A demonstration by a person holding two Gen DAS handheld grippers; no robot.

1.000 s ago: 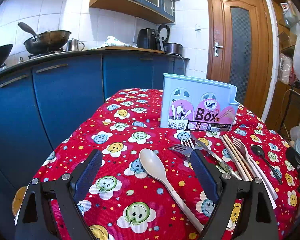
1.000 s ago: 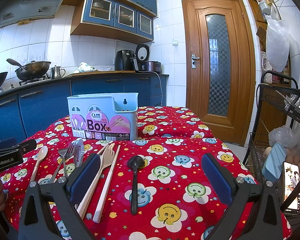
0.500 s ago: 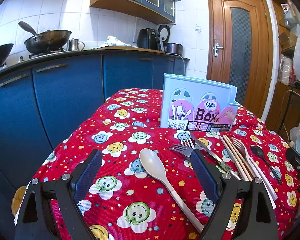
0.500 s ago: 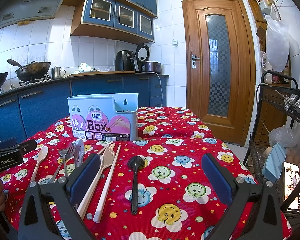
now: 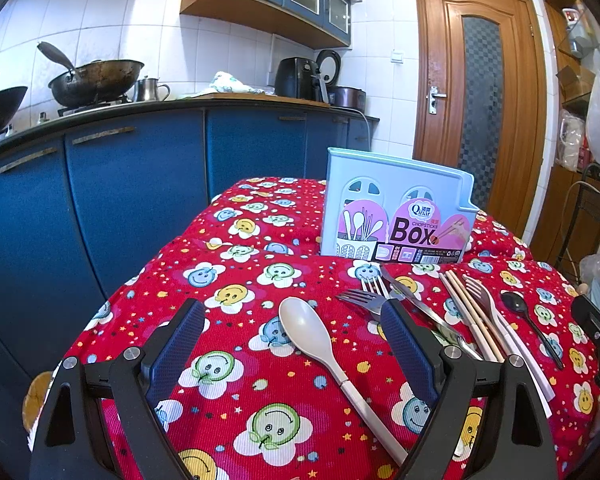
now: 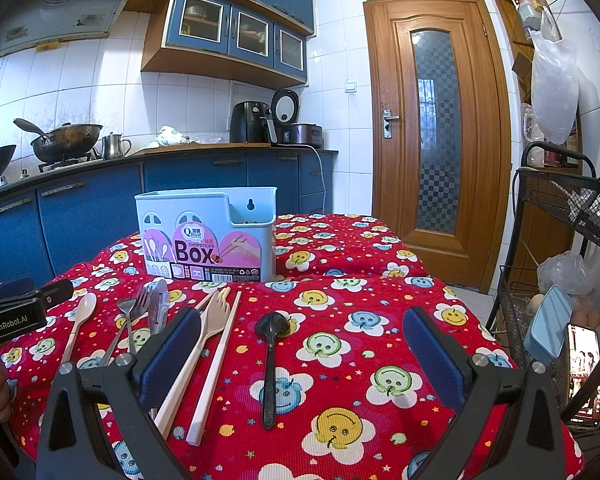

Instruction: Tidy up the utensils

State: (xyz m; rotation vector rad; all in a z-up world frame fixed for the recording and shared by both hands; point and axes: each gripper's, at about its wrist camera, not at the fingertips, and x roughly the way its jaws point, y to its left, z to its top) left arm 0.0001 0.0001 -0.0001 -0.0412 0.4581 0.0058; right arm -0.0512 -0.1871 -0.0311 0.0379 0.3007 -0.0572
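A light blue utensil box stands upright on the red smiley tablecloth; it also shows in the right wrist view. In front of it lie a beige spoon, metal forks, a knife, chopsticks, a beige fork and a black spoon. My left gripper is open, low over the beige spoon. My right gripper is open, around the black spoon, with the beige fork and chopsticks beside its left finger.
Blue kitchen cabinets with woks stand behind the table. A wooden door is at the back right. A black wire rack with bags and eggs stands close to the table's right edge.
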